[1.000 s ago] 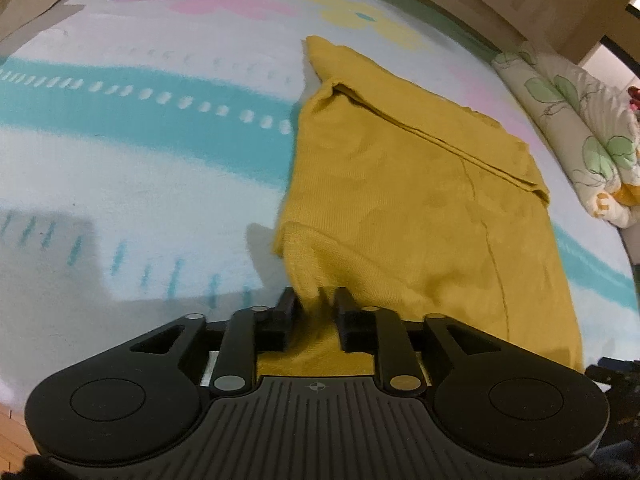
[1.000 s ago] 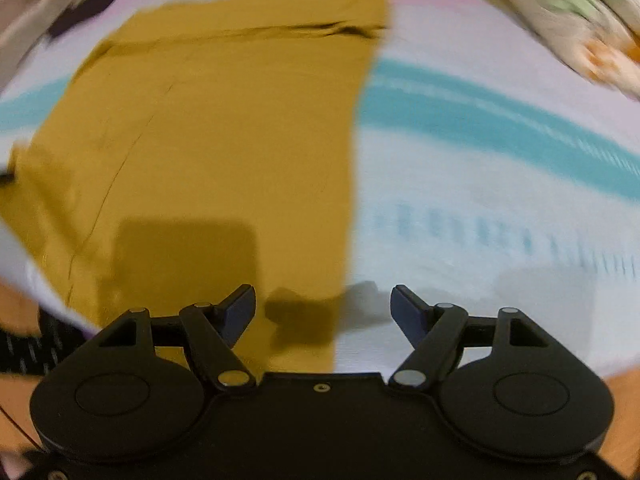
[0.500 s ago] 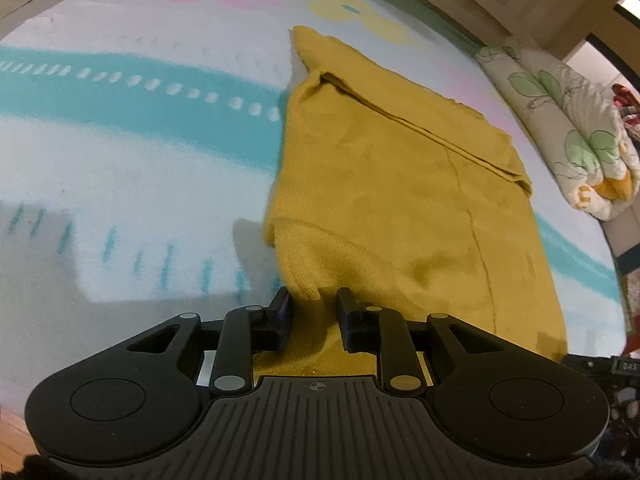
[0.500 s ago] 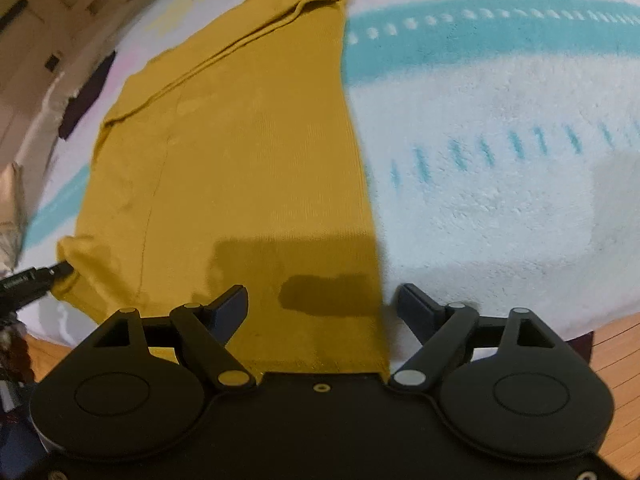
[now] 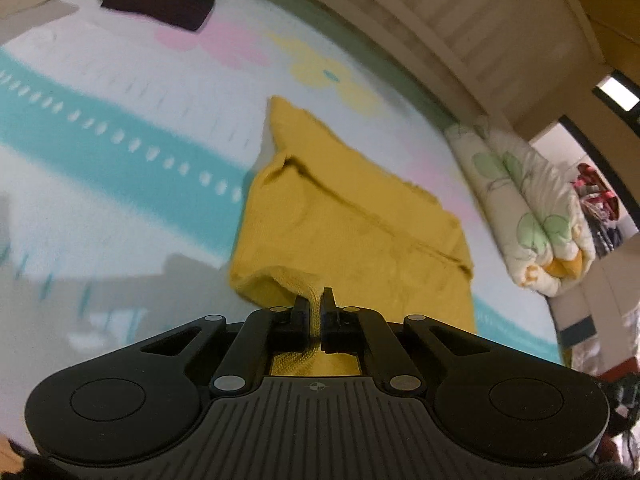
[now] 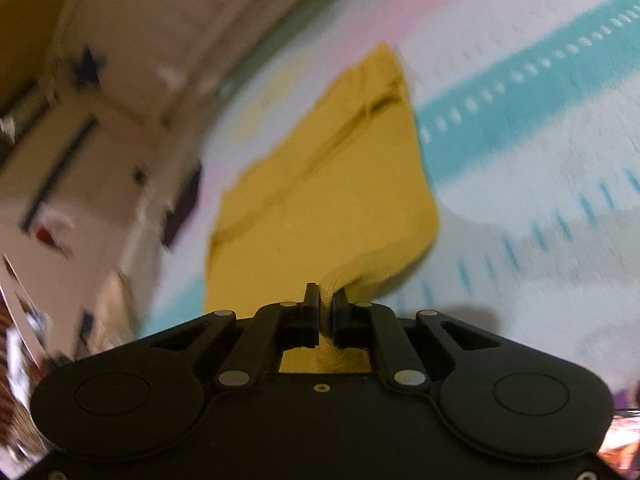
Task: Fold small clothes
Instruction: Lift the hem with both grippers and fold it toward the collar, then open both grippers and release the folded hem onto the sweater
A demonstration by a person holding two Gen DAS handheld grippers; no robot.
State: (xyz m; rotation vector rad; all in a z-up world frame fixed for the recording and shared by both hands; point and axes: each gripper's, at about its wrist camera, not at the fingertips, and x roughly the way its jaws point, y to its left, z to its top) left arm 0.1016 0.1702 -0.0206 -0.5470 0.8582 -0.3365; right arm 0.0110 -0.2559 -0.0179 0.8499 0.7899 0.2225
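Note:
A mustard-yellow knit garment (image 5: 360, 232) lies on a white bed cover with teal stripes (image 5: 100, 152). My left gripper (image 5: 315, 305) is shut on the garment's near left corner and holds it lifted off the cover. My right gripper (image 6: 326, 304) is shut on the near right corner of the same garment (image 6: 320, 200), also raised. The near hem curls up between both grips. The far end with a folded band rests flat on the bed.
A folded dark garment (image 5: 158, 0) lies at the far left of the bed. A rolled floral quilt (image 5: 536, 212) sits at the bed's right edge. A wooden headboard or wall (image 5: 480, 28) runs behind. The right wrist view is motion-blurred.
The right gripper went from open over the hem to shut on it. Both grippers lifted the near hem off the bed and moved it toward the far end.

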